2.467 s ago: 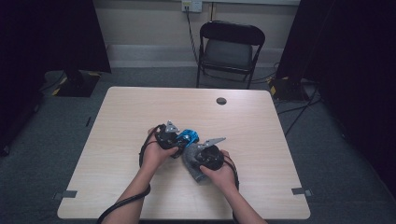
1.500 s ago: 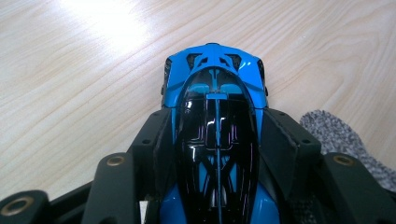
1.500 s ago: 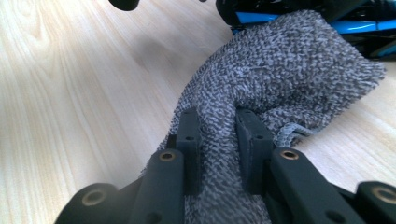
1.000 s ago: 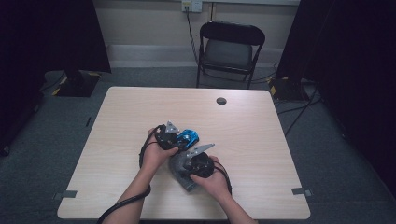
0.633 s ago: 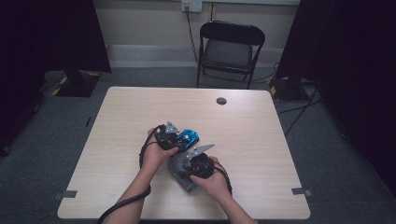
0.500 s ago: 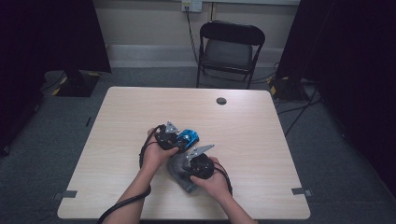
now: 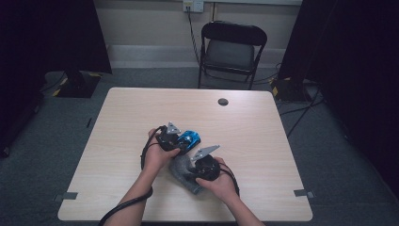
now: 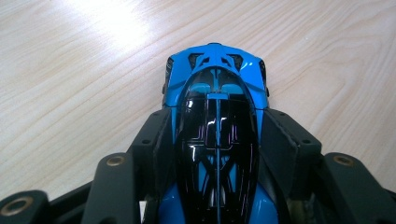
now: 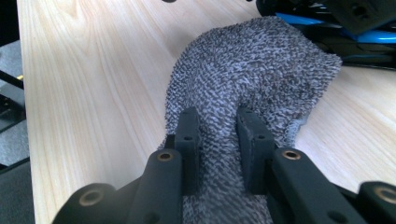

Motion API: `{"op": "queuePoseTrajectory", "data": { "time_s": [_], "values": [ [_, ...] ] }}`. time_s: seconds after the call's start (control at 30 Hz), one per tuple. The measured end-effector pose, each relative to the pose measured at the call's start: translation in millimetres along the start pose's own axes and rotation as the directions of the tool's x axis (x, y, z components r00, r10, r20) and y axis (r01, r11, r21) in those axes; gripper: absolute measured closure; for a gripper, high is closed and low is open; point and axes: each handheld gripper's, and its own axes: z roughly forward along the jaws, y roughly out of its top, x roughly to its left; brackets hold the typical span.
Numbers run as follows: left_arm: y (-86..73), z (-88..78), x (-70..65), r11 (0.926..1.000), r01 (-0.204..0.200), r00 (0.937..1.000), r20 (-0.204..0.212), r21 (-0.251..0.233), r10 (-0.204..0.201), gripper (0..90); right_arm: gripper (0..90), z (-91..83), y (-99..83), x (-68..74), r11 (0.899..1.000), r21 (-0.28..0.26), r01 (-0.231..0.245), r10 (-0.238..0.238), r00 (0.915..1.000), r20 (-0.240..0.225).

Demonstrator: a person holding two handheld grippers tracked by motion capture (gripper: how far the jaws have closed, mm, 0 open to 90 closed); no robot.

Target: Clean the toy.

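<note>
A blue and black toy car rests on the wooden table, and my left gripper is shut on its flanks, one pad on each side. From above, the toy car pokes out to the right of the left gripper. A grey speckled cloth lies just in front of the car. My right gripper is shut on a bunched fold of it, near the cloth's closer end. In the high view the cloth lies under the right gripper.
A small black round disc lies near the table's far edge. A black folding chair stands behind the table. Cables trail from both grippers off the near edge. Bare tabletop stretches to the left and right of the hands.
My right gripper has shifted left and towards the left hand since the earliest frame, bringing the cloth up against the car. The left gripper and car have stayed put.
</note>
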Motion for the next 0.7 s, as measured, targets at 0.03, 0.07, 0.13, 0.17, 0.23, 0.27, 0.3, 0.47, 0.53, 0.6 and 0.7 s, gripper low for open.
{"op": "queuePoseTrajectory", "data": {
  "time_s": [0.03,0.07,0.13,0.17,0.23,0.27,0.3,0.47,0.53,0.6,0.7],
  "values": [
    [0.2,-0.1,0.3,1.0000,0.000,1.0000,-0.002,0.001,0.000,44.9,72.0,-1.3,-0.7,-0.7,1.000,0.001,0.004,-0.004,1.0000,-0.001],
    [0.2,-0.1,0.2,1.0000,0.002,1.0000,0.003,0.003,-0.002,44.9,71.9,-3.1,-2.2,-2.0,1.000,0.001,0.005,-0.005,1.0000,0.003],
    [0.2,0.0,0.4,1.0000,-0.001,1.0000,0.003,0.002,0.001,44.9,71.7,-5.5,-4.3,-4.2,1.000,0.006,0.001,-0.001,0.9999,0.014],
    [0.1,0.3,0.1,1.0000,0.002,1.0000,0.002,-0.002,-0.002,44.9,71.3,-6.5,-5.6,-5.9,1.000,0.001,-0.003,0.003,0.9999,0.015],
    [-0.2,0.1,-0.2,1.0000,-0.001,1.0000,-0.001,-0.002,0.001,44.9,70.3,-7.9,-8.3,-8.8,1.000,-0.004,-0.013,0.014,0.9997,0.020],
    [0.0,-0.3,0.1,1.0000,-0.005,1.0000,0.001,0.003,0.005,44.9,69.9,-7.9,-8.9,-9.1,1.000,-0.001,-0.015,0.015,0.9997,0.020],
    [0.0,-0.6,0.2,0.9999,-0.009,1.0000,-0.002,0.007,0.009,44.9,69.2,-7.6,-9.9,-9.5,1.000,0.002,-0.011,0.011,0.9997,0.021],
    [0.2,-1.1,0.3,1.0000,0.004,1.0000,-0.002,0.001,-0.004,45.1,64.4,-7.2,-11.5,-8.5,1.000,0.012,-0.003,0.003,0.9997,0.023],
    [0.5,-1.8,0.0,0.9999,0.011,0.9999,-0.002,0.002,-0.011,44.6,59.3,-8.5,-11.6,-9.6,1.000,0.015,0.002,-0.003,0.9992,0.039],
    [1.5,-4.1,0.3,0.9998,0.017,0.9998,0.005,0.008,-0.017,42.1,55.6,-10.9,-11.5,-11.4,1.000,0.008,-0.003,0.003,0.9987,0.052],
    [4.2,-8.5,-0.9,0.9998,0.020,0.9995,0.023,0.003,-0.020,41.9,51.4,-18.2,-11.1,-16.1,1.000,-0.009,-0.007,0.008,0.9978,0.065]
  ]
}}
